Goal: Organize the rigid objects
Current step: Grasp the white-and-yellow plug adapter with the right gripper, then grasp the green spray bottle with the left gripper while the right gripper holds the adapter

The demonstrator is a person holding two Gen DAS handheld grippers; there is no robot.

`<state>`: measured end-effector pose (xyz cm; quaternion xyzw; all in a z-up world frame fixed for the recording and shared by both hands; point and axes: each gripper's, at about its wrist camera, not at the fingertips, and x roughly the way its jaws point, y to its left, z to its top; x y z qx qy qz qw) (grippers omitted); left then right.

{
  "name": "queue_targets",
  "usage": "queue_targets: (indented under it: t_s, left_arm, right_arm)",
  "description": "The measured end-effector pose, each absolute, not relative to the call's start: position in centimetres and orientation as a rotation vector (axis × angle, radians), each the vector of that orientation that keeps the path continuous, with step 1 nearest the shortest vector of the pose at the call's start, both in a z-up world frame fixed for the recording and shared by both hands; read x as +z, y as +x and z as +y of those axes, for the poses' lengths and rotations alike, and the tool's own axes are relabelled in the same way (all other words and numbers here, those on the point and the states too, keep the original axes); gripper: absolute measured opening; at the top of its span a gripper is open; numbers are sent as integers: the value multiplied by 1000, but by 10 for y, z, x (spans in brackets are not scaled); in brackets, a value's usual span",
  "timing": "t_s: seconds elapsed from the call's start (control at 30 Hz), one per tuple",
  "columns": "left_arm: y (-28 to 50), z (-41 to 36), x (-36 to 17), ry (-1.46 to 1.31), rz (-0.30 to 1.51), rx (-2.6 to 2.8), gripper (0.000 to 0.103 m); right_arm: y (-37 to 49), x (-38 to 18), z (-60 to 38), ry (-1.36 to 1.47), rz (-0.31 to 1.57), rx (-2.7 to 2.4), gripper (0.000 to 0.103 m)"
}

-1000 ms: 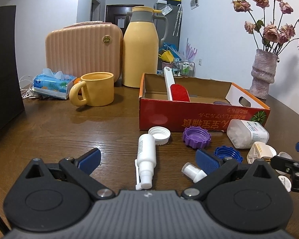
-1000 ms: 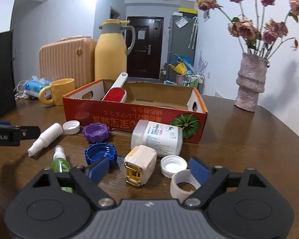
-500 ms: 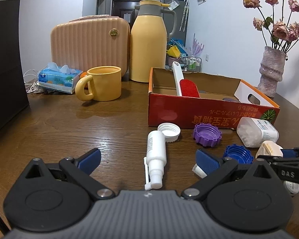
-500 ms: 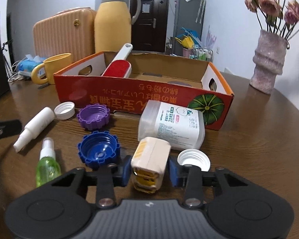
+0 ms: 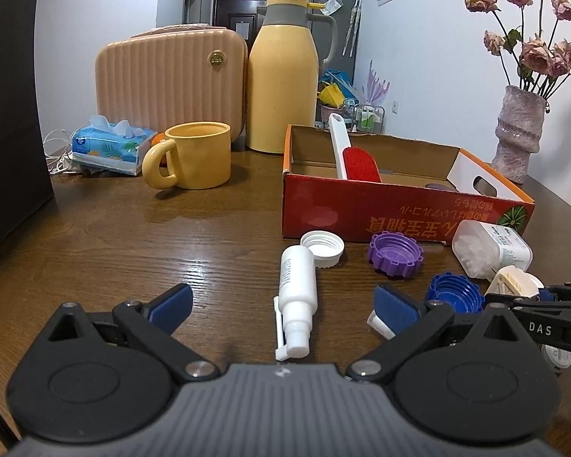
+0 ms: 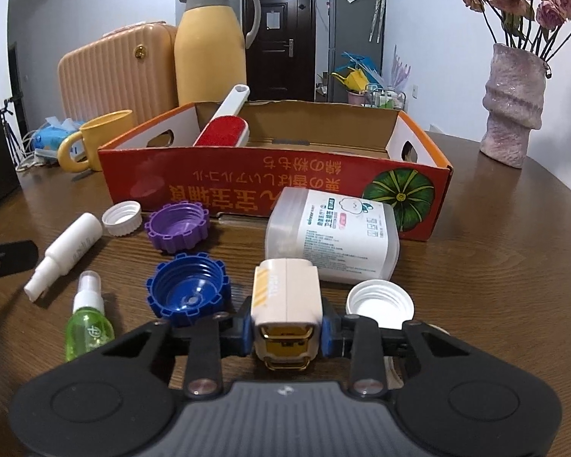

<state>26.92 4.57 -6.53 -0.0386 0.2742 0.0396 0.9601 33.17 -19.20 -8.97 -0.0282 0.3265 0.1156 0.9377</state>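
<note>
My right gripper (image 6: 285,333) is shut on a cream plug adapter (image 6: 285,297), its blue pads pressed on both sides and the gold prongs facing the camera. Around it on the wooden table lie a blue cap (image 6: 188,293), a purple cap (image 6: 177,228), two white caps (image 6: 122,218) (image 6: 378,302), a green spray bottle (image 6: 88,323) and a clear swab tub (image 6: 335,240). My left gripper (image 5: 281,306) stands open, with a white spray bottle (image 5: 297,282) lying between its fingers, untouched. Behind stands a red cardboard box (image 6: 247,190) with a red lint brush (image 6: 222,133) inside.
At the back left are a yellow mug (image 5: 192,160), a yellow thermos jug (image 5: 283,76), a peach ribbed case (image 5: 171,83) and a tissue pack (image 5: 110,148). A vase (image 6: 512,103) of dried roses stands at the back right. A dark panel (image 5: 11,114) borders the left.
My right gripper moved forward and down over the cream adapter and closed its jaws on it. The left gripper stayed open over the white spray bottle, hardly moving.
</note>
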Motion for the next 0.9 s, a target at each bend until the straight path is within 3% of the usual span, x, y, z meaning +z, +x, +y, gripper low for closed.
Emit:
queue_targets:
  t_s: [0.9]
  left_arm:
    - [270,18,-74,-35,582,-129,103]
  right_arm:
    - [272,-65,-240,66,447,177,31]
